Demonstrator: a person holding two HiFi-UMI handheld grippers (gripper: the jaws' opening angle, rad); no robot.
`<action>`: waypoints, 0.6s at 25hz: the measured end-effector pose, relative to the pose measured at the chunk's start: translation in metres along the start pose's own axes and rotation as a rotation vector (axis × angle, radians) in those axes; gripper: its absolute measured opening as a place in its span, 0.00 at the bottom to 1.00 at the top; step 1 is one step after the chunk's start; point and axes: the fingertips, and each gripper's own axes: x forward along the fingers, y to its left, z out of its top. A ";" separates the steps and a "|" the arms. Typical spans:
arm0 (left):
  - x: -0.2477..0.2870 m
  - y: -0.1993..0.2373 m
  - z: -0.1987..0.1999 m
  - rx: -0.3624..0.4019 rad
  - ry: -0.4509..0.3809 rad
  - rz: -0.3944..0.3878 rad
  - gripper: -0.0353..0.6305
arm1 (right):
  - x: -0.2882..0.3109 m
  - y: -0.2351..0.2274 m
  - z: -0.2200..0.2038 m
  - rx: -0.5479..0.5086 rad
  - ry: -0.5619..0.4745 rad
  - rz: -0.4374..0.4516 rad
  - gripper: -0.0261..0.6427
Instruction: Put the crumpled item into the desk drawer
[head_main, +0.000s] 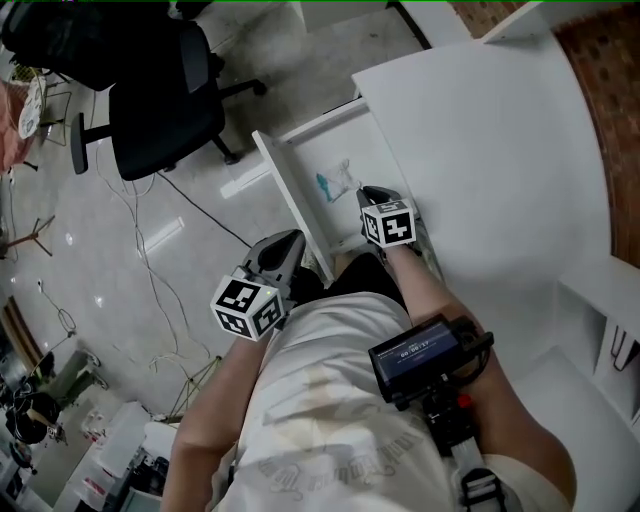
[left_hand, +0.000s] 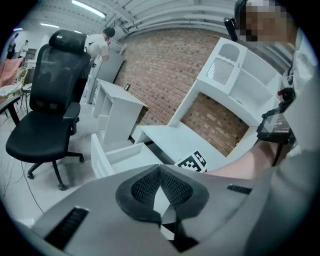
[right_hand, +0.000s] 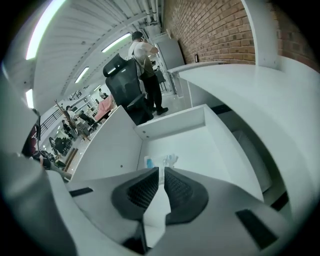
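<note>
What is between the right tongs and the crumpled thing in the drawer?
Nothing. In the right gripper view, only bare drawer floor shows between the right tongs and the crumpled thing.

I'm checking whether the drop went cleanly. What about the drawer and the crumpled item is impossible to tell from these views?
The crumpled item: too small in head and right gripper views to say what it is.
The drawer's near end: in the head view, hidden behind the right hand-held gripper.
Its inside: in the left gripper view, mostly covered by the left hand-held gripper; item unseen.
</note>
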 end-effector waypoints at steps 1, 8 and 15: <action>-0.001 -0.001 0.000 0.006 0.001 -0.008 0.09 | -0.005 0.001 0.002 0.001 -0.009 -0.007 0.11; -0.001 -0.006 0.007 0.044 0.000 -0.059 0.09 | -0.042 0.016 0.019 -0.024 -0.063 -0.007 0.09; -0.005 -0.017 0.017 0.085 -0.017 -0.090 0.09 | -0.076 0.036 0.036 -0.027 -0.143 0.022 0.09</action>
